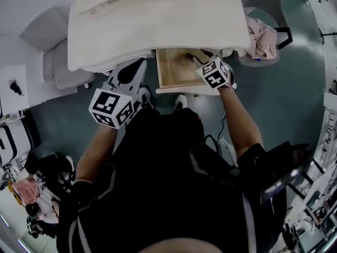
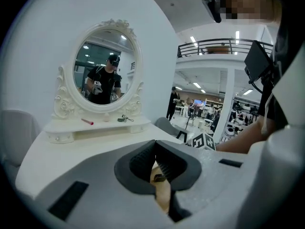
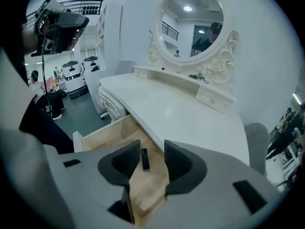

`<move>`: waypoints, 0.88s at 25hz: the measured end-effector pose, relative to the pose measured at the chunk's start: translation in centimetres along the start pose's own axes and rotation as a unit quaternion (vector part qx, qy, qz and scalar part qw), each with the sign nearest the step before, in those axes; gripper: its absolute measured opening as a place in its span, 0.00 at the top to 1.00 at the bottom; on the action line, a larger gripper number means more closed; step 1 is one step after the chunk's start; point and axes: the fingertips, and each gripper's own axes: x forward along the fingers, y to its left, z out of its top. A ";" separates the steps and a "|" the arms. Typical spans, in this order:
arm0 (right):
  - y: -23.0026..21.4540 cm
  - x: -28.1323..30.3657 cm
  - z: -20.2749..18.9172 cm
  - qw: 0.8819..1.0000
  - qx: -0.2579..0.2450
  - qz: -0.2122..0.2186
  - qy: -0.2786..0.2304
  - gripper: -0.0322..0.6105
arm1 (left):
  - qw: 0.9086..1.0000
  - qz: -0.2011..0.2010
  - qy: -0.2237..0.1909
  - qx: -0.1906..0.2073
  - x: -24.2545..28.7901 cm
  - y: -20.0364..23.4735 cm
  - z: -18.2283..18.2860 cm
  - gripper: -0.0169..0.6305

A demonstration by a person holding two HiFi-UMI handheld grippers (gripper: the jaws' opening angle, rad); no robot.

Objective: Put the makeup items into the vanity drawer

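Wooden drawer (image 3: 107, 133) stands open below the right gripper (image 3: 152, 154), whose jaws are spread wide and pinch nothing. A small black tube (image 3: 145, 160) lies on the drawer floor, seen between them. The left gripper (image 2: 155, 165) is narrow, nipped on a small tan item (image 2: 163, 194), with the white vanity top (image 2: 71, 151) ahead.

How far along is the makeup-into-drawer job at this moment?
Done: the drawer is open with one slim dark item lying inside. In hand: the left claw looks closed on a small beige item; the right claw is open and empty above the drawer. Left: a red stick and a small dark object sit on the mirror shelf.
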 end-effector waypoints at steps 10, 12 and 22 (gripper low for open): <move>-3.2 -10.1 7.1 0.987 0.089 -0.085 -0.106 0.84 | 0.991 -0.100 -0.055 0.072 1.1 -1.1 6.1 0.97; -3.2 -12.5 8.7 0.982 0.097 -0.094 -0.129 0.88 | 0.990 -0.108 -0.057 0.076 1.2 -0.8 6.9 0.97; -4.0 -24.1 15.3 0.942 0.147 -0.186 -0.238 0.94 | 0.978 -0.151 -0.110 0.088 0.5 -0.1 12.1 0.97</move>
